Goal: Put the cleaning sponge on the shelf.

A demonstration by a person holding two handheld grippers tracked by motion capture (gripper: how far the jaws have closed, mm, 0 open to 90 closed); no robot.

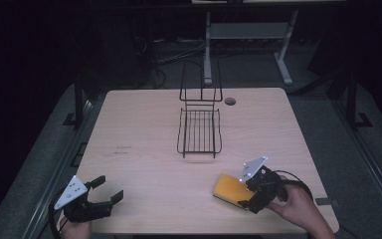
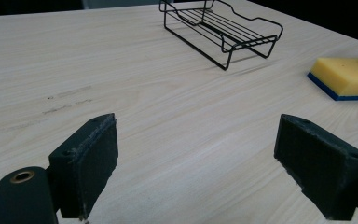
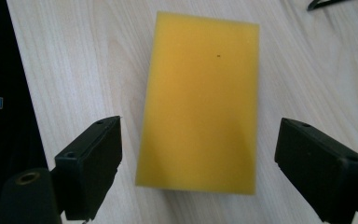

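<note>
1. Pale wood surface (image 1: 144, 149) under dim light, with dark floor and a desk frame beyond its far edge.
2. A yellow sponge (image 1: 230, 189) with a blue underside lies flat near the near right corner; its long axis runs slantwise from the near edge toward the middle of the surface.
3. A black wire basket (image 1: 199, 130) sits at the middle of the far half, its long axis running near to far, its tall end at the far edge. Nothing lies in it.
4. The right tongs (image 1: 251, 196) stand wide open over the sponge's near end, gripping nothing.
5. The left tongs (image 1: 110, 189) are open and empty at the near left corner.
</note>
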